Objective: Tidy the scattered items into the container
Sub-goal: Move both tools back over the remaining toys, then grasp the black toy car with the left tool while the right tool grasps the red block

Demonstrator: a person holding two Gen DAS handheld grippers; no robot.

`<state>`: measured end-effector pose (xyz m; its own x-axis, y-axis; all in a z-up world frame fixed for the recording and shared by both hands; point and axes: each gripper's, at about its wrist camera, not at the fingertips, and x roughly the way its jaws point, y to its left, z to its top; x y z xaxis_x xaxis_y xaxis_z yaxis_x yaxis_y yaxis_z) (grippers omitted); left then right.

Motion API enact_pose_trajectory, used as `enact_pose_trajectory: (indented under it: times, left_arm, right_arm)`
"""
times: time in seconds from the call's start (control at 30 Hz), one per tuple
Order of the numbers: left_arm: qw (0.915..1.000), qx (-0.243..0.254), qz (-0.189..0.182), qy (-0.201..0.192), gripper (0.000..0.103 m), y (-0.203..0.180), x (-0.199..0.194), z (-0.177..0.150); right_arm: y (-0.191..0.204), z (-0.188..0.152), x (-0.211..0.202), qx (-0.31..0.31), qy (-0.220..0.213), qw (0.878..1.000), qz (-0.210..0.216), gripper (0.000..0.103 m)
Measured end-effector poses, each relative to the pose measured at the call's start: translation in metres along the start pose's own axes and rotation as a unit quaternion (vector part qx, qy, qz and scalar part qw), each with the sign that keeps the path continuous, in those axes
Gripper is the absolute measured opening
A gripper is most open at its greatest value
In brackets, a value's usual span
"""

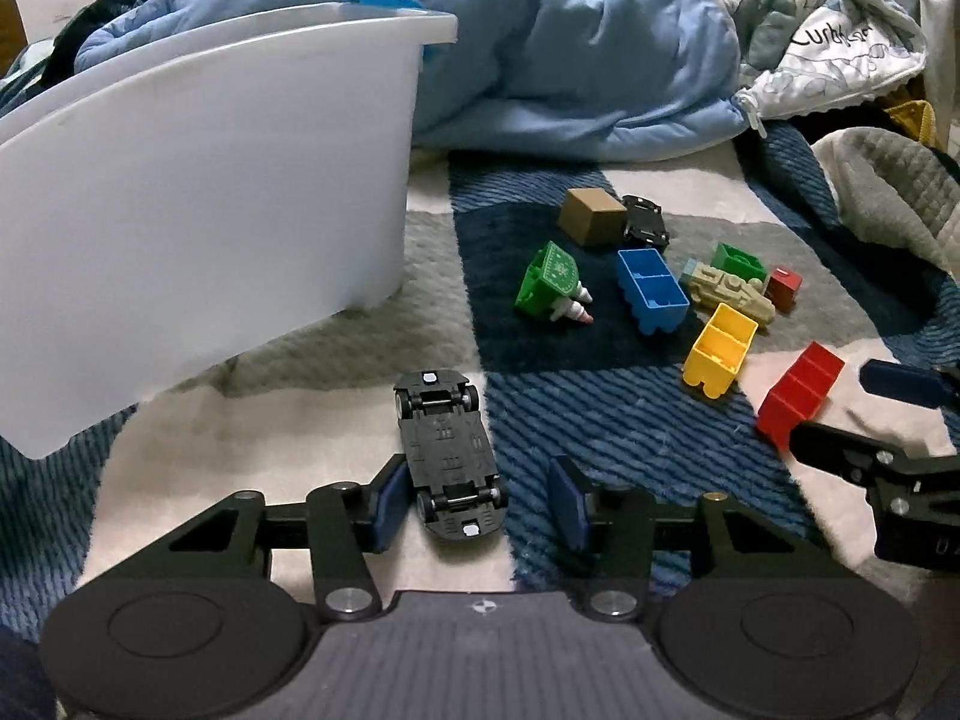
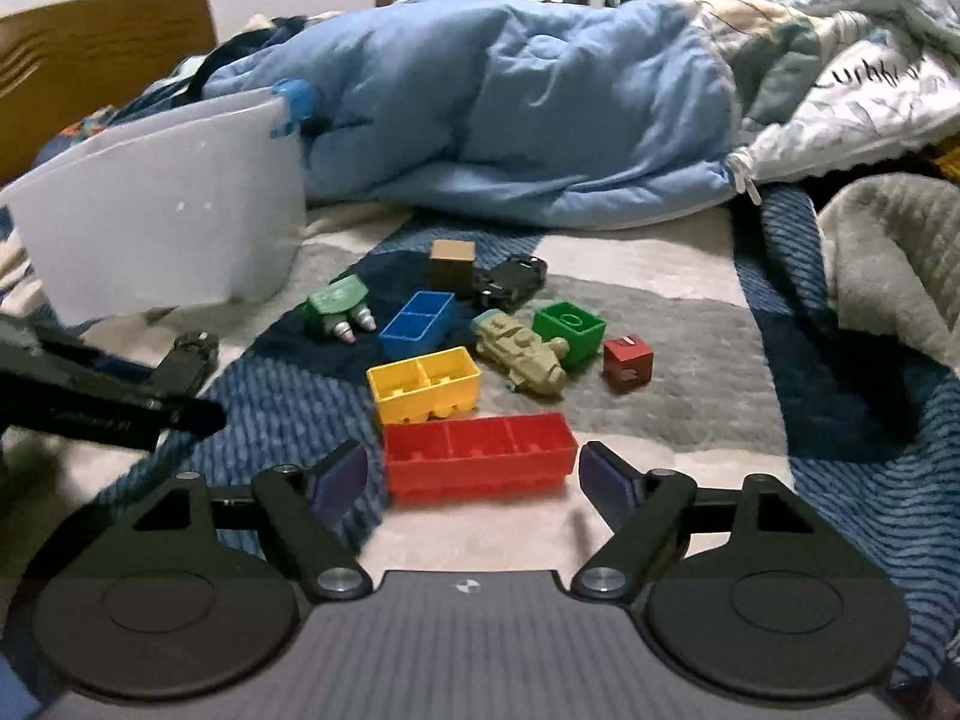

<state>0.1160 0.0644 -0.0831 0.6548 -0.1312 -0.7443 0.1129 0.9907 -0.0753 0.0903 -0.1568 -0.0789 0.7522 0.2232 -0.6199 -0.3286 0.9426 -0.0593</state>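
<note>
Left wrist view: the left claw (image 1: 474, 501) gapes wide around an upturned black toy car (image 1: 449, 461) on the bed, near the white container (image 1: 198, 180).

Right wrist view: the right claw (image 2: 474, 480) is spread wide, flanking the long red brick (image 2: 477, 459) lying on the bed blanket (image 2: 690, 420).

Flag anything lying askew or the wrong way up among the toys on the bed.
The black toy car between the left gripper's open jaws lies upside down, chassis and wheels up. The long red plastic brick, yellow brick and blue brick also lie hollow side up.
</note>
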Motion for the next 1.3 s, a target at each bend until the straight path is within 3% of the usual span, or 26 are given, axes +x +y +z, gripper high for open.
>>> enact_pose_trajectory:
  times: [0.17, 0.3, 0.4, 0.47, 0.53, 0.63, 0.7, 0.83, 1.0, 1.1, 1.3]
  left_arm:
    - [1.0000, 0.002, 0.002, -0.002, 0.054, 0.000, 0.000, -0.001]
    - [1.0000, -0.002, 0.007, -0.003, 0.054, -0.002, 0.000, -0.001]
    - [1.0000, -0.002, 0.006, -0.003, 0.054, -0.002, -0.002, -0.001]
    - [1.0000, 0.001, 0.005, -0.002, 0.054, -0.002, -0.004, -0.001]
    - [1.0000, 0.005, 0.003, -0.001, 0.053, -0.003, -0.005, -0.002]
    - [1.0000, 0.010, -0.001, -0.002, 0.052, -0.005, -0.007, -0.004]
    - [0.9999, 0.011, -0.004, -0.004, 0.052, -0.006, -0.009, -0.004]
    - [0.9998, 0.012, -0.016, -0.004, 0.049, -0.009, -0.014, -0.007]
    - [0.9996, 0.022, -0.017, -0.003, 0.049, -0.016, -0.013, -0.008]
    - [0.9998, 0.013, -0.013, -0.004, 0.050, -0.013, -0.010, -0.007]
    - [0.9991, -0.040, -0.016, 0.003, 0.053, -0.005, -0.005, 0.000]
  right_arm:
    - [-0.002, 0.000, -0.005, 0.057, 0.000, 0.998, -0.028, 0.076]
    - [0.035, 0.000, -0.008, 0.058, -0.029, 0.994, -0.090, 0.075]
    - [0.053, 0.005, 0.013, 0.082, -0.016, 0.989, -0.122, 0.079]
    - [0.053, 0.007, 0.026, 0.111, -0.004, 0.985, -0.131, 0.071]
    - [0.048, 0.005, 0.031, 0.130, 0.004, 0.981, -0.143, 0.050]
    - [0.034, -0.002, 0.026, 0.147, 0.006, 0.980, -0.136, 0.044]
    - [0.028, -0.006, 0.019, 0.139, 0.004, 0.982, -0.129, 0.037]
    - [0.015, -0.014, 0.004, 0.118, 0.000, 0.988, -0.105, 0.032]
    - [0.002, -0.017, -0.010, 0.087, -0.004, 0.990, -0.113, 0.035]
    - [-0.003, -0.015, -0.007, 0.088, -0.004, 0.991, -0.100, 0.055]
    - [0.000, -0.001, 0.011, 0.083, 0.000, 0.992, -0.090, 0.052]
